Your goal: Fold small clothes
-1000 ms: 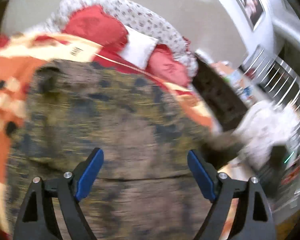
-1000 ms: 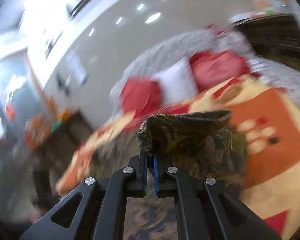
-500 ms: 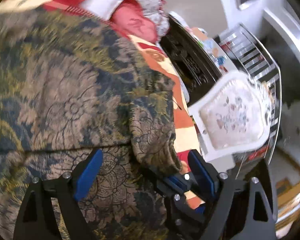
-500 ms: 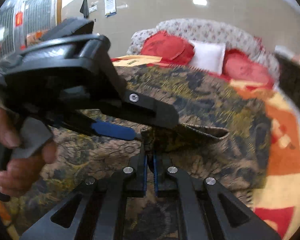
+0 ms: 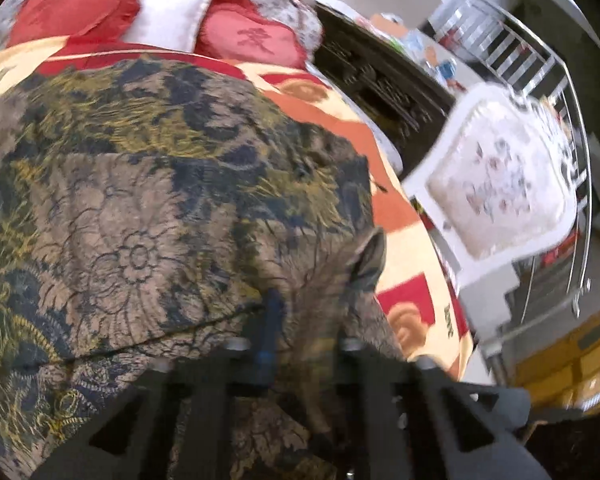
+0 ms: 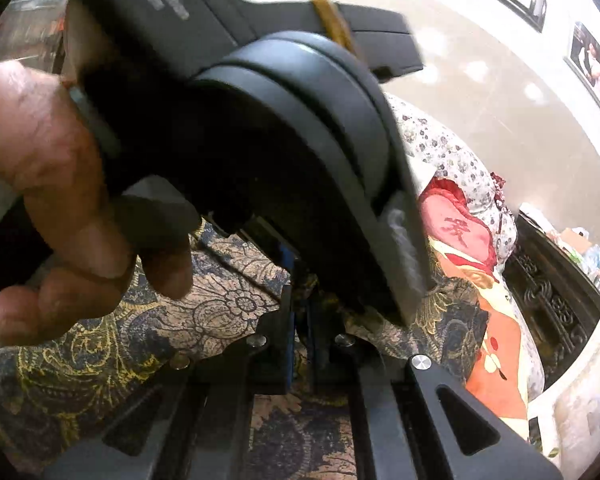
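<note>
Left wrist view shows a big patterned cloth (image 5: 148, 216) with brown, dark blue and gold flowers. It lies spread over an orange and cream blanket (image 5: 404, 248) on a bed. A fold line runs across the cloth near the bottom of the picture. The left gripper (image 5: 304, 344) is blurry at the bottom. Its two fingers are close together, with a bunched bit of the cloth between them, so it looks like it is pinching the cloth. One corner of the cloth (image 5: 370, 260) sticks up just past the fingers.

At the head of the bed are two red pillows (image 5: 76, 4) and a white pillow (image 5: 168, 16) between them. Beside the bed, on the right, stands a white chair (image 5: 496, 184) with a flowery cushion. A dark wooden cabinet (image 5: 380, 84) is behind it.

Right wrist view shows the same cloth (image 6: 112, 356) under the tools. The right gripper (image 6: 302, 332) has its fingers squeezed together on a fold of the cloth. The black body of the left tool fills the top and middle of this picture, very close and right above the right fingers. The person's left hand (image 6: 56, 200) wraps around its handle on the left side. A red pillow (image 6: 456, 228) and the blanket (image 6: 496, 364) show on the right.
</note>
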